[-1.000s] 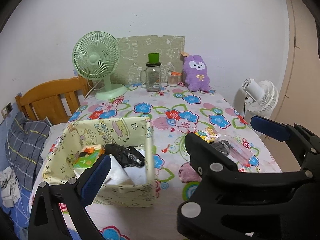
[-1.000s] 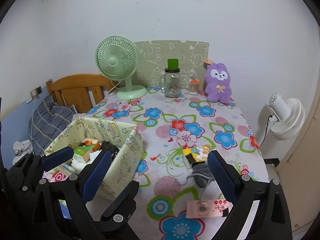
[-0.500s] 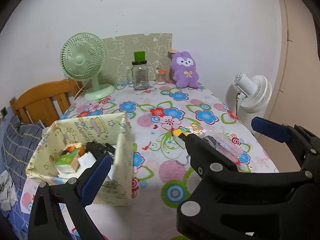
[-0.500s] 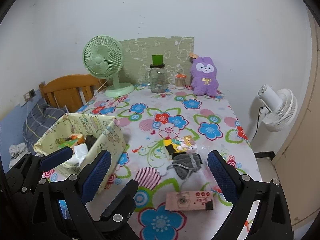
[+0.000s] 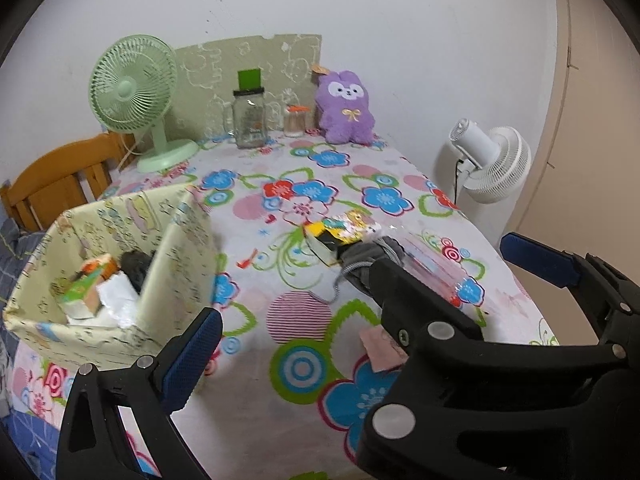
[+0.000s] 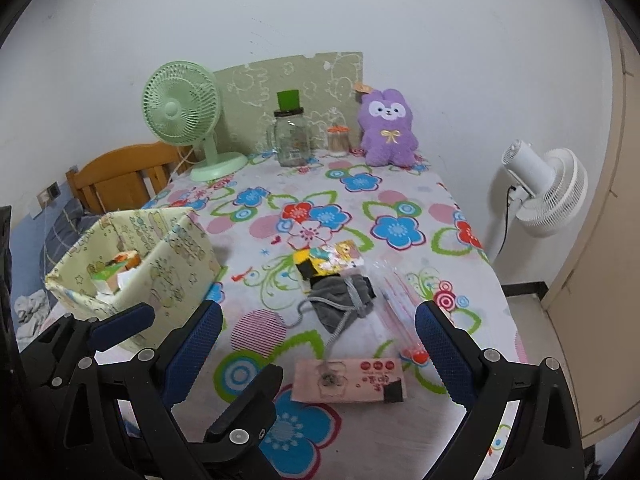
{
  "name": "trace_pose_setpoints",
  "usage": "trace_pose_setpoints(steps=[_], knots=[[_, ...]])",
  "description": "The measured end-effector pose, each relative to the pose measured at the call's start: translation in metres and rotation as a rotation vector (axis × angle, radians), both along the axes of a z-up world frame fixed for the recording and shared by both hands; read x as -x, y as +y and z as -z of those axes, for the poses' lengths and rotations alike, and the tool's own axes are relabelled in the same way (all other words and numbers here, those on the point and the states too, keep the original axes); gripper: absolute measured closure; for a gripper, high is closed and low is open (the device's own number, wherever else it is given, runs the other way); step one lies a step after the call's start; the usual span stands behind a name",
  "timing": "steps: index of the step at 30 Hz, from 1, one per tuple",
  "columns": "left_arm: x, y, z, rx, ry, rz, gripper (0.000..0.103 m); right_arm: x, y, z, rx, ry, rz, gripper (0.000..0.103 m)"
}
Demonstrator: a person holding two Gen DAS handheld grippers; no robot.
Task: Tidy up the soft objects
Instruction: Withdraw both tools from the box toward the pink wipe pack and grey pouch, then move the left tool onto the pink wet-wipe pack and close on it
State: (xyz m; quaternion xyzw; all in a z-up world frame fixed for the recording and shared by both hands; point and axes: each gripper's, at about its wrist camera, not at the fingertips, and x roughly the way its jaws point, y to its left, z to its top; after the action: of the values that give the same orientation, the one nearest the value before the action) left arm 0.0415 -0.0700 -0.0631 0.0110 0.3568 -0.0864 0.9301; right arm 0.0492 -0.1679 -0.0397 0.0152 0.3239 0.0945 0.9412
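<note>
The middle of the floral table (image 6: 280,184) lies bare between the fabric box (image 6: 176,256) at its left edge and the grey pouch (image 6: 344,300), a wide lane. Along the far wall the green fan (image 6: 184,120), glass jar (image 6: 292,140) and purple plush (image 6: 386,128) stand in a row, blocking that end.

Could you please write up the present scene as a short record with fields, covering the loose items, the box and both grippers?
surface: table with flowered cloth
container: pale yellow patterned fabric box, near left, already holding small items
loose items: grey drawstring pouch; yellow cartoon packet behind it; clear plastic sleeve to its right; pink card nearest
far edge: purple plush rabbit, green desk fan, glass jar
left gripper: jaws open, empty
right gripper: jaws open, empty, above the pouch and card
</note>
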Motion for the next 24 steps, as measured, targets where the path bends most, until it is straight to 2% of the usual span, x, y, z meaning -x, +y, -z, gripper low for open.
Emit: trace_pose_setpoints(steps=[13,18,24], knots=[[-0.009,-0.027,0.024,0.020,0.024,0.068,0.002,-0.004,-0.028,0.026,-0.021,0.028,0.060,0.004],[-0.017,-0.037,0.033,0.021,0.086,0.118,0.002,-0.005,-0.038,0.033,-0.032,0.042,0.084,0.004],[-0.020,-0.048,0.041,0.005,0.097,0.151,0.002,-0.008,-0.048,0.043,-0.036,0.060,0.108,0.004]])
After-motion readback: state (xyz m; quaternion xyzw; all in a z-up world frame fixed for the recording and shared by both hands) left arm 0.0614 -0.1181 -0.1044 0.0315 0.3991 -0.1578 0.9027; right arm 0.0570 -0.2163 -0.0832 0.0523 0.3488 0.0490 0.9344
